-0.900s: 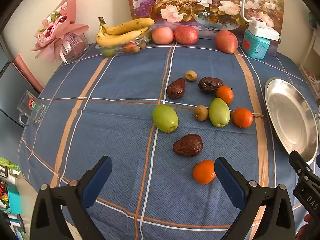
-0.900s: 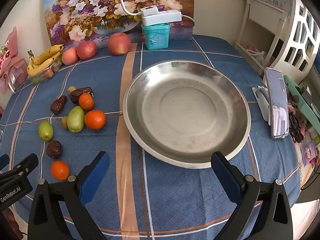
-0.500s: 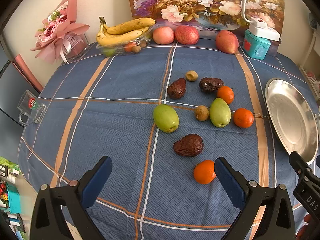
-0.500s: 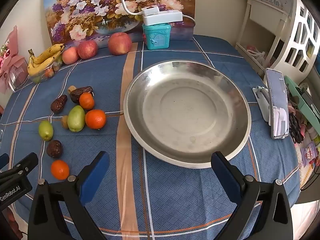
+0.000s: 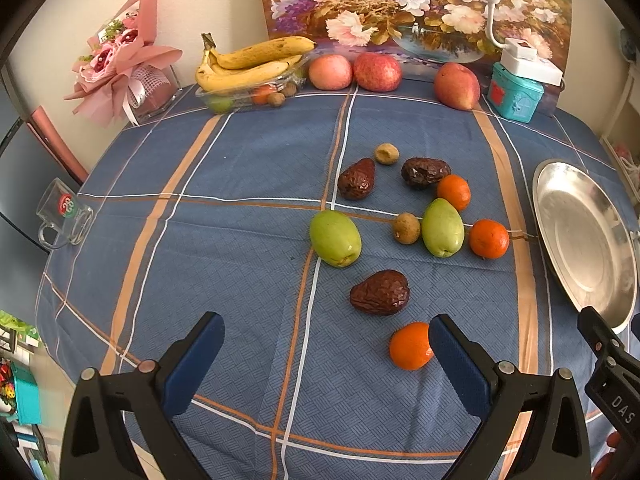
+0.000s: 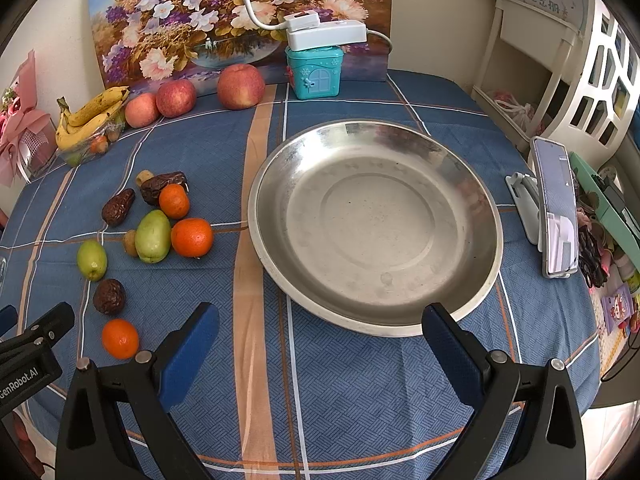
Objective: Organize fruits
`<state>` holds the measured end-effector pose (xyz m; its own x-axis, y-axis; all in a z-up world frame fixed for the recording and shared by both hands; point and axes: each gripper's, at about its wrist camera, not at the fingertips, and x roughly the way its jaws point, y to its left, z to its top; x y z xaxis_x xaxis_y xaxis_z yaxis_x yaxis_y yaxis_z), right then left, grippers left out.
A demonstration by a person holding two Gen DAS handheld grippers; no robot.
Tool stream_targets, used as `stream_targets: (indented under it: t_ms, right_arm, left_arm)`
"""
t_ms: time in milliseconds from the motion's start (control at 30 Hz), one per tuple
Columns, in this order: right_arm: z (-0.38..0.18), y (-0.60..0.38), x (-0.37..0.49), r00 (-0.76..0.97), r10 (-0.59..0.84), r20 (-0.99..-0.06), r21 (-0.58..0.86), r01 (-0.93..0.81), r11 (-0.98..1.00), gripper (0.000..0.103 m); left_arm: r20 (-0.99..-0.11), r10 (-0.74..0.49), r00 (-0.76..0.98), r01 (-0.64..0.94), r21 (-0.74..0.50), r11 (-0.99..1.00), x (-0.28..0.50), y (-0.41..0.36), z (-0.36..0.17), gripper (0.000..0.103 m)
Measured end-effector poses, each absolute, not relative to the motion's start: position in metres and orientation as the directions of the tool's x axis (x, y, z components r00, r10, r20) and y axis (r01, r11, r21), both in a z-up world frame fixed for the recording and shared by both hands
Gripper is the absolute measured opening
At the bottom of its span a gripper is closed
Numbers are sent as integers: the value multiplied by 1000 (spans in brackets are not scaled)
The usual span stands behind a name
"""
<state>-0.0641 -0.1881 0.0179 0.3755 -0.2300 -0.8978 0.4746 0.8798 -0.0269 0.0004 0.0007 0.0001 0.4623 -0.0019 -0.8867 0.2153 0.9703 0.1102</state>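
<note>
Both views are angled steeply down from above the blue checked tablecloth (image 5: pixel 240 168); the round steel plate (image 6: pixel 490 216) and scattered fruit are shared.

- Metal plate (image 6: pixel 476 200) sits on the table (image 6: pixel 360 392), nothing in it; loose fruit lies on the cloth to its left.
- Nearest tangerine (image 5: pixel 411 346) lies closest to the table's front edge; wrinkled date (image 5: pixel 380 292) just behind it.
- Left pear (image 5: pixel 335 238) behind the date, apart from the rest.
- Right pear (image 5: pixel 443 227) between a longan (image 5: pixel 407 228) on its left and a tangerine (image 5: pixel 489 239) on its right.
- Two dates (image 5: pixel 357 179), another tangerine (image 5: pixel 453 192) and a second longan (image 5: pixel 386 153) lie further back.
- Bananas (image 5: pixel 252 64) on a clear tray at back left; three apples (image 5: pixel 377 72) in a row along the back, before the painting (image 5: pixel 400 4).
- Phone on a stand (image 6: pixel 556 208) right of the plate.
</note>
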Motion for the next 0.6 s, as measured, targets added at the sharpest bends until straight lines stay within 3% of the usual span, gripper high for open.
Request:
stream_targets:
  t_ms: [600]
  right_arm:
    - [17, -188, -64, 375, -231, -898, -28, 475, 879, 101]
  left_arm:
    - [-888, -6, 460, 216, 105, 971, 0, 1, 0, 103]
